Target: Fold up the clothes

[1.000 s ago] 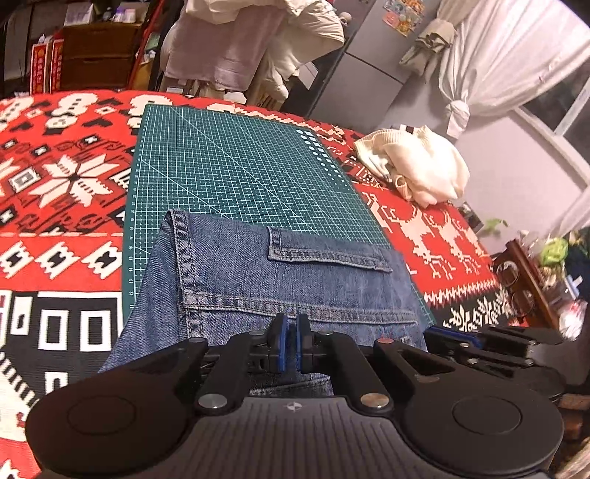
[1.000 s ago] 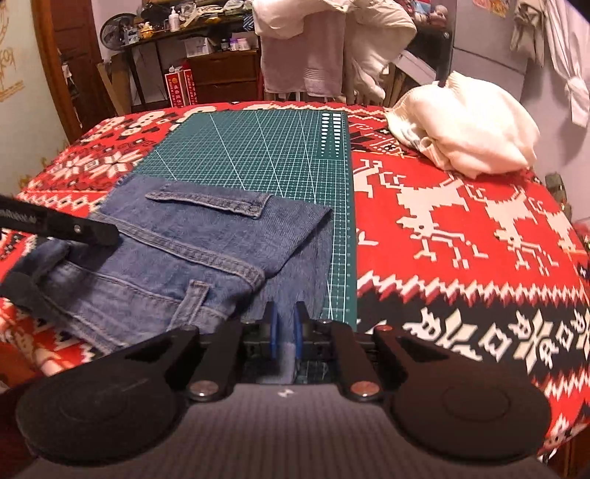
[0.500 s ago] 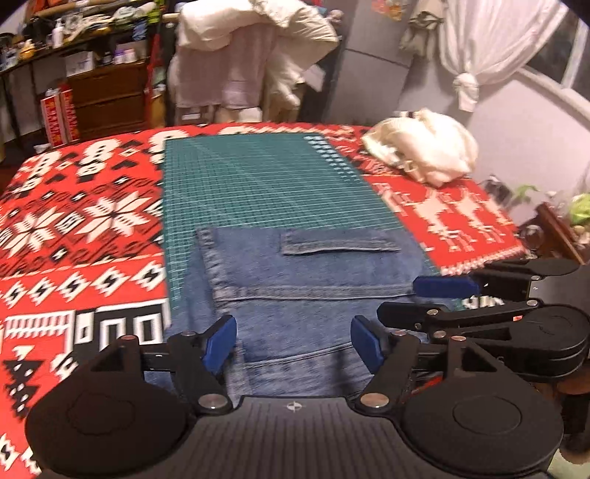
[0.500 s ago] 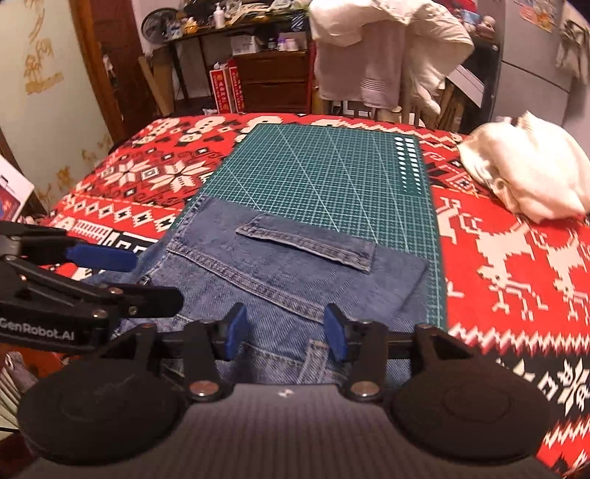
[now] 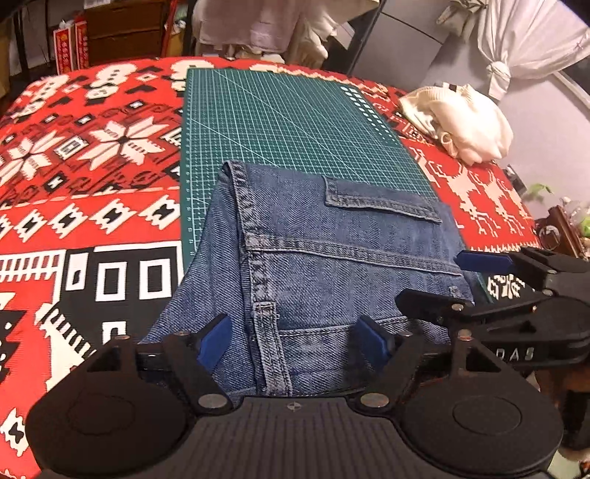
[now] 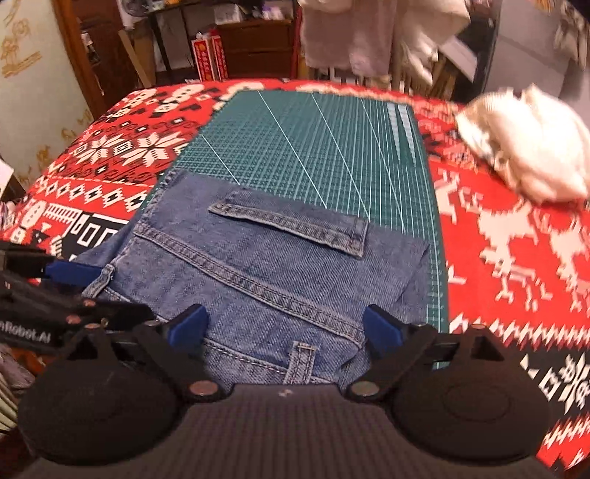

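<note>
Folded blue jeans (image 5: 332,265) (image 6: 280,272) lie at the near end of a green cutting mat (image 5: 287,118) (image 6: 324,147), back pocket flap up and a belt loop toward me. My left gripper (image 5: 293,344) hovers open over the jeans' near edge, blue pads spread wide with nothing between them. My right gripper (image 6: 284,328) is open too, above the same near edge. In the left wrist view the right gripper (image 5: 516,291) shows from the side at the right. The left gripper (image 6: 55,291) juts in at the left of the right wrist view.
A red, white and black patterned cloth (image 5: 92,154) (image 6: 516,258) covers the table. A cream garment (image 5: 464,121) (image 6: 527,151) lies bunched at the far right. Clothes hang on a rack (image 6: 368,33) behind the table, with wooden drawers (image 6: 254,48) and a curtain (image 5: 523,40) beyond.
Both grippers were shut on the jeans' near edge a second ago. They have let go, opened wide and pulled back above the folded jeans, which lie flat.
</note>
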